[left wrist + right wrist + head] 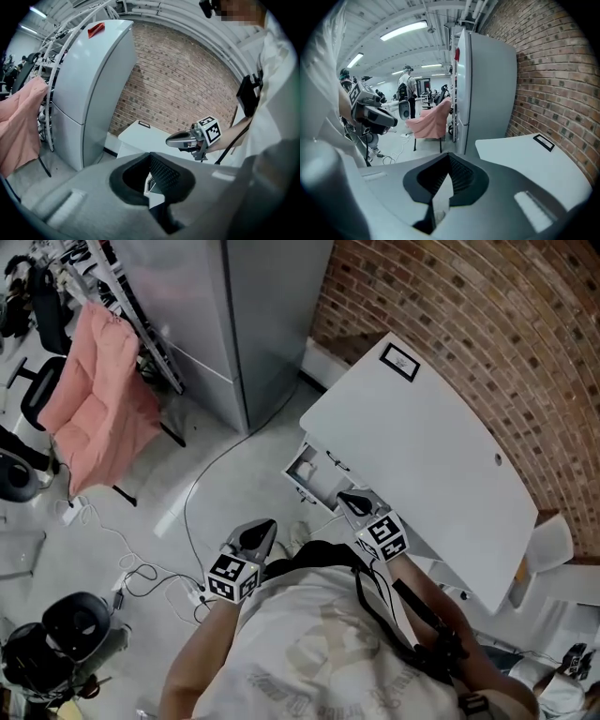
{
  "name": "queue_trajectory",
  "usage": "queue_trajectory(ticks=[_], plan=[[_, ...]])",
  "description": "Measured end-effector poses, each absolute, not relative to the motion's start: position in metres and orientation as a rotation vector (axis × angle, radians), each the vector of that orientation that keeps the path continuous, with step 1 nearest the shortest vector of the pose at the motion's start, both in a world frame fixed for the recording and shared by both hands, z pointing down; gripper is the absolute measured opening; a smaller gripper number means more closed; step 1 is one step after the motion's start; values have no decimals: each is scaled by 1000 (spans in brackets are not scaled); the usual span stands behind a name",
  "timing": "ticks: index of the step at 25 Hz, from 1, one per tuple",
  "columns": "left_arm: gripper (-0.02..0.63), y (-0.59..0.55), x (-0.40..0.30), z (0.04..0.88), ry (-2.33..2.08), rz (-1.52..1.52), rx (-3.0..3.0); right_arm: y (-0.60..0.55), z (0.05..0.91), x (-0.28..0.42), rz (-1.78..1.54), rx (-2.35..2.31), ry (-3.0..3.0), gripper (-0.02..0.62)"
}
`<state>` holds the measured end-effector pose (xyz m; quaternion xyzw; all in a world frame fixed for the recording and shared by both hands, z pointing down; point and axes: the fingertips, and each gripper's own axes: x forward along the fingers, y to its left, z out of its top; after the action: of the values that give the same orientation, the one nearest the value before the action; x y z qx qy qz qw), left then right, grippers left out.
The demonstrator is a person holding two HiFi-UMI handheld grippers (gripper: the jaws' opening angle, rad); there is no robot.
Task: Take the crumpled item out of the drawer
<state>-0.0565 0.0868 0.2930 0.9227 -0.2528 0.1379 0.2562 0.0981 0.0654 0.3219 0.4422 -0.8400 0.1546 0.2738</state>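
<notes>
A white table [422, 456] stands by the brick wall, with an open drawer [312, 474] under its left end. Something small and pale lies in the drawer, too small to make out. My right gripper [345, 497] hovers just above the drawer's near side, shut and holding nothing; the left gripper view shows the right gripper [171, 140] over the table edge. My left gripper [263, 526] is held over the floor left of the drawer, jaws together and empty. In their own views, the left gripper [150, 164] and the right gripper [449, 165] have nothing between their pads.
A tall grey cabinet [244, 315] stands left of the table. A pink cloth [94, 399] hangs over a chair further left. Cables [141, 568] trail across the concrete floor. A black label [400, 362] lies on the table's far corner. A person [408, 89] stands far off.
</notes>
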Motion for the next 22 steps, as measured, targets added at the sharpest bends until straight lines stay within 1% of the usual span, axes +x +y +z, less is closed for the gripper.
queue_trajectory(ticks=[9,22], plan=[[5,71,-65,321,-792,441,2414,36,358,92,452,1080,-2256,8],[5,45,-33,370,-820,516,2344,1,431,102,529,1050,-2173,8]])
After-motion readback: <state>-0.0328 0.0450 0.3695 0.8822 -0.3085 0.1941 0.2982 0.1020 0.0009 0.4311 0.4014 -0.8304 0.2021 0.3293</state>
